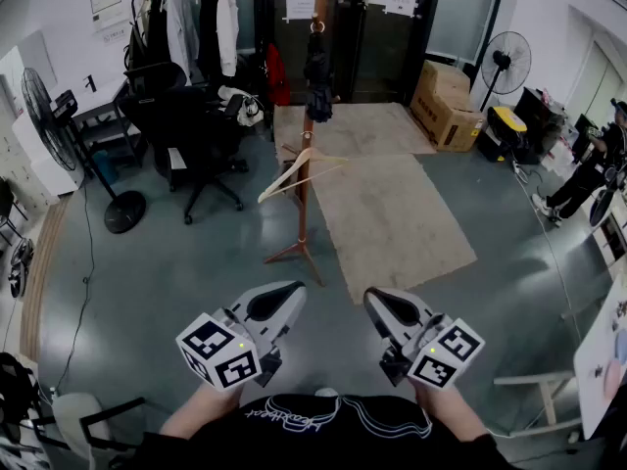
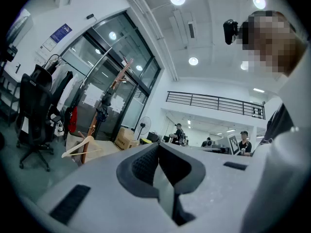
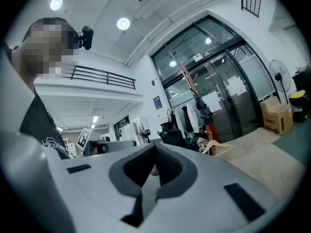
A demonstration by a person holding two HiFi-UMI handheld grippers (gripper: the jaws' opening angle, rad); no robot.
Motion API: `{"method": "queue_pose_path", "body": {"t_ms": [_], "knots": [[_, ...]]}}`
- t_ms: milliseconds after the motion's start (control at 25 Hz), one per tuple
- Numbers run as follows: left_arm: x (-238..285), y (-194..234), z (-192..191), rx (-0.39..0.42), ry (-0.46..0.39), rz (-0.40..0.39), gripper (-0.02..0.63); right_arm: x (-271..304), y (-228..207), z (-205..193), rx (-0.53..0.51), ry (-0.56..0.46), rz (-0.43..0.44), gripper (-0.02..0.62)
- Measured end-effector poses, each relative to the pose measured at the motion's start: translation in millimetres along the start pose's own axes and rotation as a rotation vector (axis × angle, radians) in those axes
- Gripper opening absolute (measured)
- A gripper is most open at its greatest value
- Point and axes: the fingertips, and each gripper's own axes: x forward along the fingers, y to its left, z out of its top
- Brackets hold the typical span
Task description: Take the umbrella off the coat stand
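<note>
The folded dark umbrella [image 1: 316, 81] hangs high on the wooden coat stand [image 1: 306, 213], close against its pole, near the glass doors at the far side of the room. Lower on the same pole hangs a bare wooden hanger [image 1: 294, 176]. The stand's feet rest on the grey floor at the edge of a tan mat [image 1: 392, 204].

Both grippers are held low and near the person's body, well apart from the stand, and both point level toward it. The left gripper [image 1: 286, 300] is clenched, its dark pads meeting with nothing between them. The right gripper [image 1: 380, 304] is likewise clenched and empty. In the left gripper view, the left gripper [image 2: 159, 147] looks toward the coat stand [image 2: 115, 89], with the umbrella [image 2: 103, 113] off to its left. In the right gripper view, the right gripper [image 3: 155, 148] faces the same stand [image 3: 188, 81], with the umbrella [image 3: 203, 111] off to its right.

A black office chair [image 1: 196, 130] stands left of the stand, with a floor fan [image 1: 59, 130] further left. Cardboard boxes [image 1: 446, 106] and a second fan [image 1: 505, 62] sit to the right. A person [image 1: 588, 169] stands at the right edge.
</note>
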Motion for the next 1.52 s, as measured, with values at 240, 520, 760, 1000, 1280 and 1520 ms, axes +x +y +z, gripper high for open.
{"method": "queue_pose_path", "body": {"t_ms": [240, 520, 760, 1000, 1280, 1520], "knots": [[-18, 2, 7, 0.016, -0.003, -0.004, 0.006, 2, 13, 15, -0.048, -0.035, -0.027, 0.003], [-32, 3, 12, 0.026, -0.011, -0.006, 0.006, 6, 25, 32, -0.099, -0.106, -0.029, 0.071], [-33, 10, 22, 0.053, -0.02, 0.007, 0.006, 12, 25, 51, -0.163, -0.144, -0.019, 0.201], [-32, 28, 30, 0.071, -0.035, 0.03, 0.006, 29, 9, 55, -0.191, -0.14, -0.016, 0.339], [-19, 76, 40, 0.064, -0.05, 0.077, 0.006, 76, -24, 56, -0.211, -0.118, 0.005, 0.405], [13, 135, 63, 0.051, -0.053, 0.112, 0.006, 133, -75, 71, -0.204, -0.101, 0.016, 0.43]]}}
